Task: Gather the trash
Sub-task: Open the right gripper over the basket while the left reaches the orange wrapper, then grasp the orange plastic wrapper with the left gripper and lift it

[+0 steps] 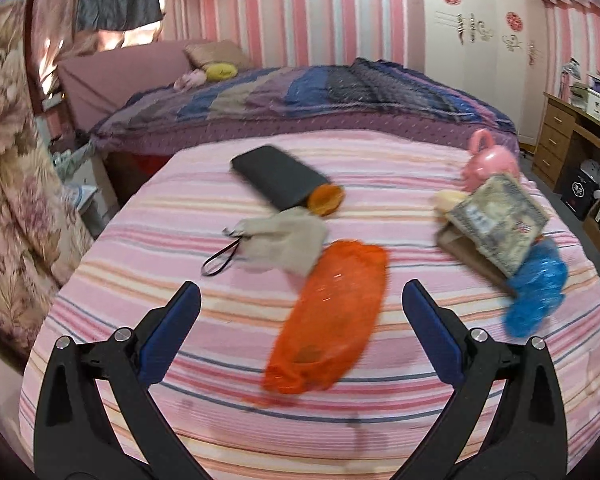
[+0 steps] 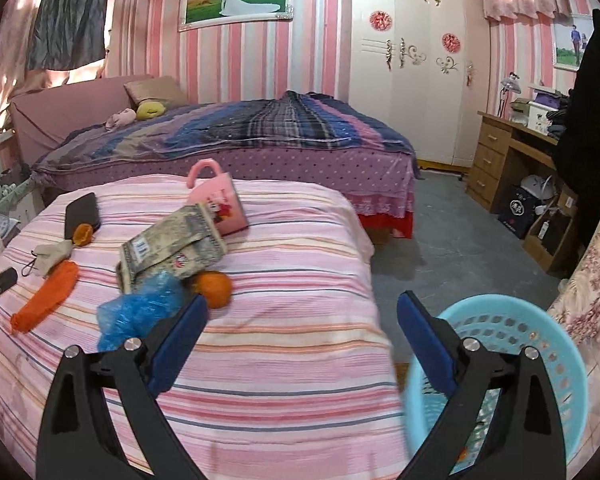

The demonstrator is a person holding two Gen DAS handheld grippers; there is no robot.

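Pink-striped bedding fills my left wrist view. At centre left lies a grey cloth pouch, above it a black case; my left gripper hangs spread wide and empty over an orange mesh bag. At the right edge sits a blue plastic wad — touching a printed paper packet. In the right wrist view, an orange fruit lies just beside the left finger; my right gripper is also spread, empty, with the light-blue basket at lower right.
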